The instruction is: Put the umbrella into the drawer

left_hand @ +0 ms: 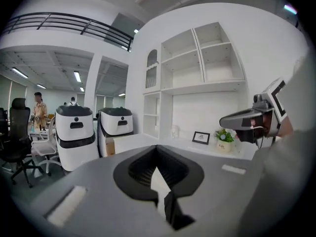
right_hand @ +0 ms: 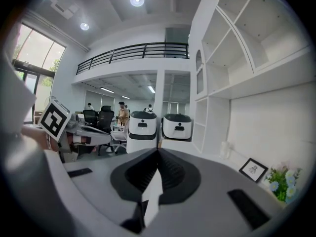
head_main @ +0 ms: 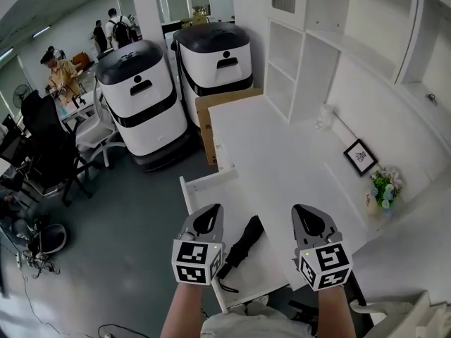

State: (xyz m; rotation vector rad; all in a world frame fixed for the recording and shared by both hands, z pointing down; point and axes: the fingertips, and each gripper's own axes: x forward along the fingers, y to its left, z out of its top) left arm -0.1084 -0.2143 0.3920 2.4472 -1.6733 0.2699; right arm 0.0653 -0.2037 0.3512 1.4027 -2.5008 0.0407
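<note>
Two claws sit nearest, the left gripper (head_main: 210, 215) and the right gripper (head_main: 304, 218), each with its jaws pressed together and holding nothing. Between them, one black umbrella (head_main: 243, 243) lies in the one open drawer (head_main: 203, 184) at the near left of the white desk (head_main: 282, 157). Two white machines (head_main: 141, 108) stand far left.

In the head view both bare forearms (head_main: 184, 308) come up from six o'clock, side by side and apart. The left gripper (head_main: 210, 214) points toward one o'clock and the right gripper (head_main: 304, 217) toward eleven, so their tips lean slightly toward each other. Each carries its marker cube (head_main: 196, 261) at the wrist end. Both pairs of jaws are closed together with nothing between them, and both are held nearly level.
</note>
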